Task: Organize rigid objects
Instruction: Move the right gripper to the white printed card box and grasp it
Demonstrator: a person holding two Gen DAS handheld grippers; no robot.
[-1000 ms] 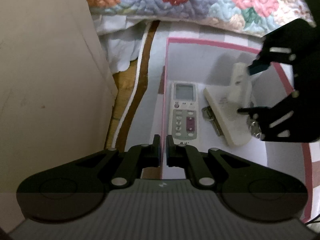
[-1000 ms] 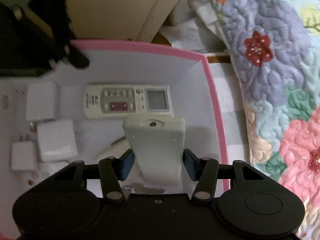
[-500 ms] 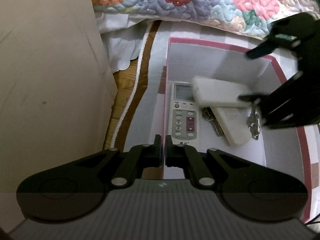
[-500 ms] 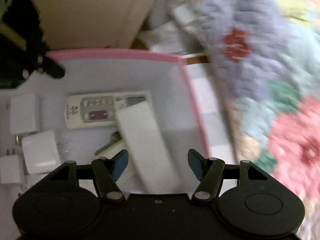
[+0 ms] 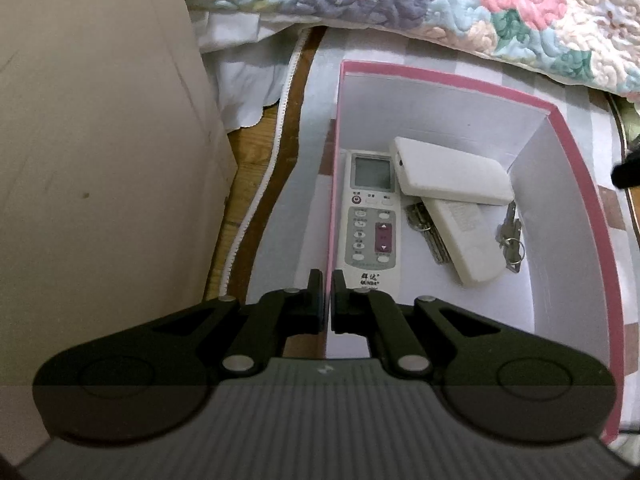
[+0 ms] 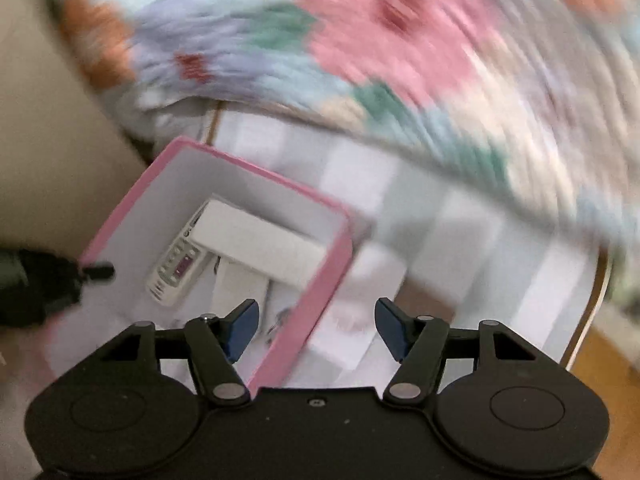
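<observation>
Pink-rimmed box (image 5: 576, 184), white inside, standing on a checked cloth beside a floral quilt (image 5: 500, 4); holds the task's rigid items. Contents: grey air-conditioner remote (image 5: 370, 216) flat against the left wall, screen end away from the camera; white slab-shaped case (image 5: 452, 172) lying crosswise, one end overlapping the remote's screen corner, the rest propped on a second white remote (image 5: 466, 240) that lies at a slant; keys (image 5: 430, 236) partly pinned under that second remote; a further key bunch with ring (image 5: 512, 236) near the right wall. Left gripper (image 5: 327, 296): jaws together on the box's left wall, apparently steadying it. Right gripper (image 6: 316, 330): jaws apart, nothing between them, straddling the box's near corner in a motion-blurred view; they have just been opening. Risks, as judged: the white case sits stacked and not flat, so a knock to the box could slide it off and hide the remote's face further; the keys, trapped beneath, would drag the second remote if pulled; the right jaws, low over the pink rim, could clip it and shift the box against the left gripper's hold; blur makes any new approach uncertain.
</observation>
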